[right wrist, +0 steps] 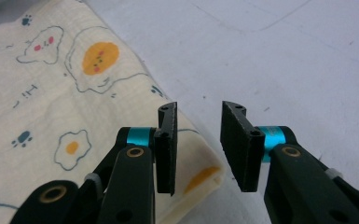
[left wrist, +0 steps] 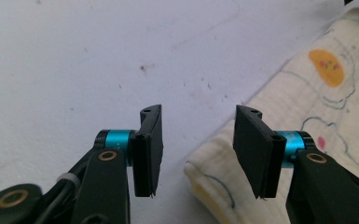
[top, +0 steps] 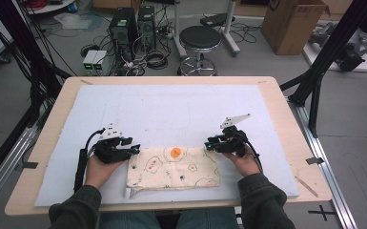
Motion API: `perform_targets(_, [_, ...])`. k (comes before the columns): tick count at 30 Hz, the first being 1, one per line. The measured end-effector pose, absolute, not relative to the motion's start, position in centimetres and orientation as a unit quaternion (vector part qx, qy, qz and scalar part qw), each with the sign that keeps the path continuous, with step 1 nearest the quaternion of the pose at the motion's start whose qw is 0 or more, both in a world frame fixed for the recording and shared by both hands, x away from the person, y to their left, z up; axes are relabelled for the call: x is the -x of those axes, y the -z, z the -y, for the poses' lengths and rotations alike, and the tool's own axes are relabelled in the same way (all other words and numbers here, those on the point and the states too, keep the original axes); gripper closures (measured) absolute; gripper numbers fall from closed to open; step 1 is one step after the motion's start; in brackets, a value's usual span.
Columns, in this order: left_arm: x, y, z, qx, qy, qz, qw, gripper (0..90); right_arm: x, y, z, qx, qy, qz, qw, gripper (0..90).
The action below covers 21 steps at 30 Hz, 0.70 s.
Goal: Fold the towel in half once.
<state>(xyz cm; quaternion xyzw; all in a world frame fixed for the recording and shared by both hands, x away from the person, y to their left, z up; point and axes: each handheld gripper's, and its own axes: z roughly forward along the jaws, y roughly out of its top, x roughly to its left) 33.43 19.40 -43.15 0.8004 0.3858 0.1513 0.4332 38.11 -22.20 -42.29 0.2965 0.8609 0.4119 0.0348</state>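
Folded cream cloth [top: 174, 168], printed with fried eggs, paw prints and small outlined figures but carrying no readable writing, is lying on the white foam mat [top: 171, 114] near the worktop's [top: 286, 124] front edge. Left claw [top: 134, 149] is hovering just beside the cloth's left end with its jaws spread and nothing between them. Right claw [top: 210, 143] is hanging just beside the cloth's right end, jaws likewise apart and pinching nothing.
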Motion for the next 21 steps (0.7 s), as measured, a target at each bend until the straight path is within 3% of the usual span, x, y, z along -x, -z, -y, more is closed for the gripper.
perform_targets(6, [-34.0, 44.0, -19.3, -0.814, -0.122, -0.391, 0.412, 57.9, -38.5, 43.3, 22.3, -0.301, -0.405, -0.863, 0.002, 66.9])
perform_targets(9, [-34.0, 44.2, -19.1, -0.823, -0.117, -0.38, 0.406, 66.7, -38.6, 43.5, 22.3, -0.3, -0.398, -0.867, 0.001, 70.5])
perform_targets(13, [-33.8, 44.3, -19.1, -0.827, -0.12, -0.368, 0.407, 82.5, -38.5, 43.6, 22.1, -0.296, -0.387, -0.873, 0.003, 82.0])
perform_targets(21, [-33.5, 43.8, -19.4, -0.82, -0.139, -0.369, 0.414, 85.5, -38.2, 43.1, 22.4, -0.296, -0.385, -0.874, 0.033, 86.6])
